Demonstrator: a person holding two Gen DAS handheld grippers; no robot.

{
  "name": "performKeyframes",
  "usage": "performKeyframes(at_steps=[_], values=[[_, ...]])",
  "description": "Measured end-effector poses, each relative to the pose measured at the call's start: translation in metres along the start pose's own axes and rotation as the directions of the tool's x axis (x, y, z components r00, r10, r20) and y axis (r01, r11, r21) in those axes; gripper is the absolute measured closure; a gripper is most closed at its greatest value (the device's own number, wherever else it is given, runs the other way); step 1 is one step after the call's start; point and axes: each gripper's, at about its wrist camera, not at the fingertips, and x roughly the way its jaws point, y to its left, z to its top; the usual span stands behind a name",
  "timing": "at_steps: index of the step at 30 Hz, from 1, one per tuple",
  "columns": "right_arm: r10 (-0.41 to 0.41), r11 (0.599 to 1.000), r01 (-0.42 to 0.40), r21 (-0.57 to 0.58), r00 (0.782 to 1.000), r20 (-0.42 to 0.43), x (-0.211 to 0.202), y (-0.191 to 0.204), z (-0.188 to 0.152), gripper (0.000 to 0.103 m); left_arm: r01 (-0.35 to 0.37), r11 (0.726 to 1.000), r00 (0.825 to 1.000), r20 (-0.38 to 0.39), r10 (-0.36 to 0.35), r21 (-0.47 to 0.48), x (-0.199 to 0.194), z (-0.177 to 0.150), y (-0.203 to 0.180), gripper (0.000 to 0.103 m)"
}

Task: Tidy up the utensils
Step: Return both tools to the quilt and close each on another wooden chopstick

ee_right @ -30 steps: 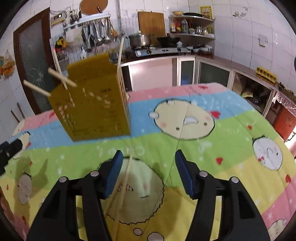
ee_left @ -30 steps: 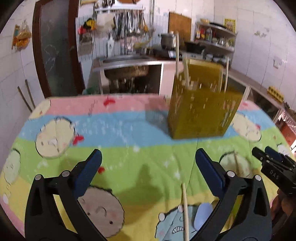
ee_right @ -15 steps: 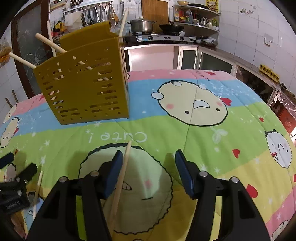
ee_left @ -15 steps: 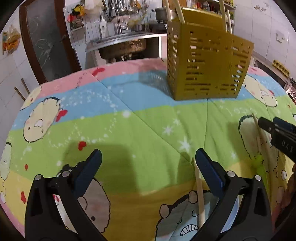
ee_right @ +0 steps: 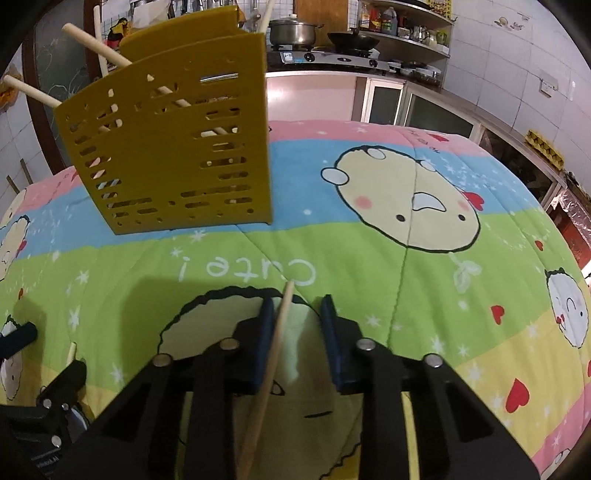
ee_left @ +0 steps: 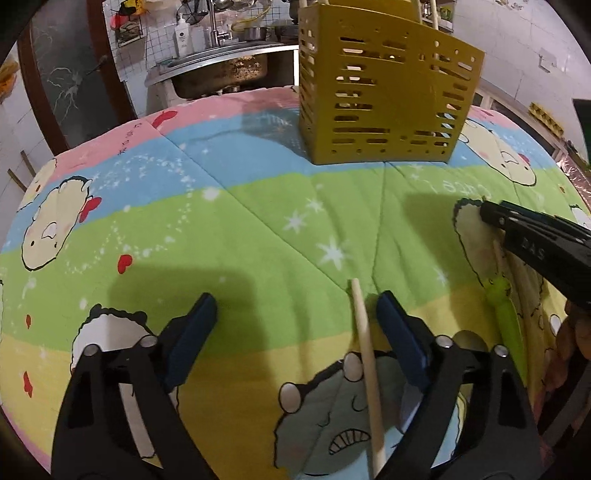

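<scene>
A yellow slotted utensil basket [ee_left: 388, 88] stands at the far side of the cartoon quilt [ee_left: 240, 229] and holds several wooden chopsticks; it also shows in the right wrist view [ee_right: 173, 155]. My left gripper [ee_left: 295, 317] is open low over the quilt, and a wooden chopstick [ee_left: 367, 373] lies between its jaws, close to the right one. My right gripper [ee_right: 295, 314] has its jaws narrowed around another wooden chopstick [ee_right: 269, 369] that rests against the left pad, with a gap on the right side. A green-handled utensil [ee_left: 506, 317] lies beside the right gripper [ee_left: 532, 240].
A pale blue spoon-like piece [ee_left: 410, 402] lies under my left gripper's right finger. Behind the table are a sink [ee_left: 221, 70], a stove with a pot [ee_right: 295, 31] and shelves. My left gripper shows at the lower left of the right wrist view [ee_right: 33, 369].
Both grippers have dropped lower and moved forward over the quilt. The left jaws have narrowed somewhat around its chopstick. The right jaws have closed in much more around the other chopstick.
</scene>
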Motion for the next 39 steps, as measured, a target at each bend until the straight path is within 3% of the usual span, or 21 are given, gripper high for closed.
performKeyframes(at_steps=[2, 9, 18, 31, 39], values=[[0.011, 1.0, -0.011, 0.002, 1.0, 0.0, 0.001, 0.0, 0.001, 0.092, 0.012, 1.0, 1.0, -0.004, -0.012, 0.008, -0.001, -0.001, -0.002, 0.028], [0.028, 0.999, -0.028, -0.019, 1.0, 0.004, -0.005, 0.001, -0.005, 0.096, 0.02, 0.999, 1.0, -0.015, -0.019, 0.029, -0.006, -0.003, -0.014, 0.052], [0.06, 0.998, -0.06, 0.003, 0.998, 0.003, -0.023, -0.008, -0.019, 0.096, 0.015, 1.0, 0.999, -0.043, -0.014, 0.017, -0.002, 0.007, -0.019, 0.065], [0.091, 0.995, -0.091, 0.029, 0.996, 0.014, -0.021, -0.02, -0.028, 0.096, 0.026, 0.999, 1.0, -0.004, -0.026, 0.028, 0.0, 0.007, -0.016, 0.073], [0.082, 0.996, -0.083, 0.035, 0.996, 0.036, -0.026, -0.02, -0.028, 0.096, 0.065, 0.998, 0.998, 0.011, -0.065, 0.001, -0.003, 0.007, -0.01, 0.097]])
